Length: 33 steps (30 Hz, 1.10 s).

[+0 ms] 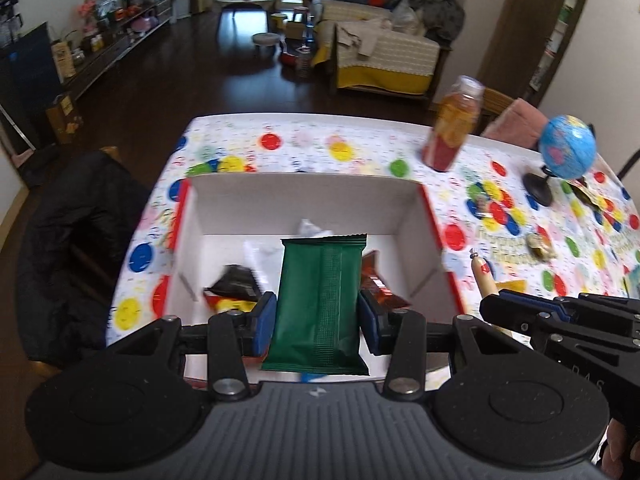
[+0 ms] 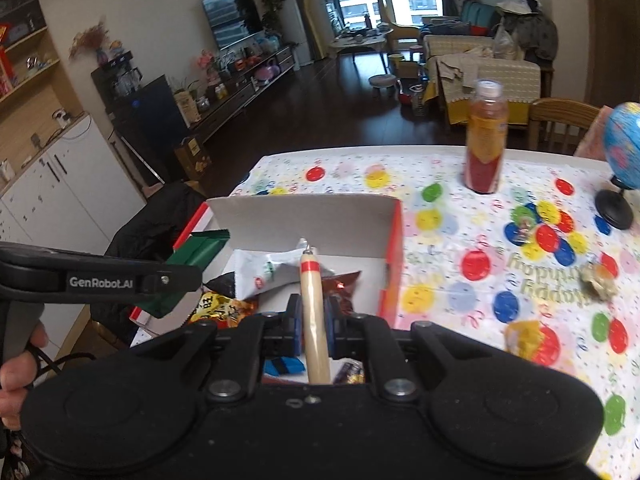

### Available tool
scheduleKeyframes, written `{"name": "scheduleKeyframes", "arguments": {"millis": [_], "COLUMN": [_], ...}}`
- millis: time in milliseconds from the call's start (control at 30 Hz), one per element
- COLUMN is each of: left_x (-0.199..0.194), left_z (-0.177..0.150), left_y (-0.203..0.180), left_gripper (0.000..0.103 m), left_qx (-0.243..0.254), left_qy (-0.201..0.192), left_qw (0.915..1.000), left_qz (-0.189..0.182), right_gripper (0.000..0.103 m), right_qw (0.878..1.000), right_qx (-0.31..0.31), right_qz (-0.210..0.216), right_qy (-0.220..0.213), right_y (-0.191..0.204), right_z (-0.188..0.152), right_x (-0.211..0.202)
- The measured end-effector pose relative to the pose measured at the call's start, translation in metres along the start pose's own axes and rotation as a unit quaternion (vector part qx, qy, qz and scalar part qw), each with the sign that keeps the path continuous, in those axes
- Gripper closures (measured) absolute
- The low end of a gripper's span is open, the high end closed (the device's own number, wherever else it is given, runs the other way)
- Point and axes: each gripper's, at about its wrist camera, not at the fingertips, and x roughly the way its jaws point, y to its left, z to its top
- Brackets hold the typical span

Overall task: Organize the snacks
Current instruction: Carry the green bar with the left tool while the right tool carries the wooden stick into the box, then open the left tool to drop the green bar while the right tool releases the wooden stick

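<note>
My left gripper (image 1: 316, 316) is shut on a green snack packet (image 1: 320, 296) and holds it above the open white box (image 1: 304, 200) with red outer sides. My right gripper (image 2: 313, 320) is shut on a beige sausage stick (image 2: 314, 304) with a red band, held over the same box (image 2: 304, 216). The right gripper also shows in the left wrist view (image 1: 496, 304), at the box's right side. The left gripper and green packet (image 2: 192, 260) show at the left of the right wrist view. Several snack packets lie in the box, among them a white one (image 2: 264, 268) and a brown one (image 2: 340, 284).
The table has a balloon-print cloth (image 1: 500, 216). An orange-red drink bottle (image 1: 454, 124) stands at the back right, next to a small globe (image 1: 564, 152). Loose snacks lie right of the box: a small brownish one (image 2: 598, 280) and a yellow one (image 2: 524, 338). A dark jacket (image 1: 76, 248) hangs left of the table.
</note>
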Motion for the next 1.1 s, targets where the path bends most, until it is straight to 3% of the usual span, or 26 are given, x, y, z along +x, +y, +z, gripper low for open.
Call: {"name": "scheduleKeyframes", "arguments": {"millis": [500, 733, 1100], "left_x": [0.059, 0.089, 0.120], "left_z": [0.018, 0.025, 0.005], "left_y": [0.054, 0.054, 0.049], "left_gripper": [0.060, 0.060, 0.060], "left_qx": [-0.010, 0.005, 0.021], "left_qy": [0.043, 0.063, 0.103], "left_qw": [0.9977, 0.9960, 0.9921], "left_qz": [0.051, 0.063, 0.067], "right_gripper": [0.093, 0.093, 0.092], "right_qw": [0.998, 0.995, 0.991], "right_qx": [-0.019, -0.027, -0.035], "right_qz": [-0.024, -0.021, -0.013], "right_qy": [0.061, 0.091, 0.128], "right_y": [0.014, 0.015, 0.020], "right_z": [0.007, 0.001, -0.012], "right_x": [0.083, 0.115, 0.142]}}
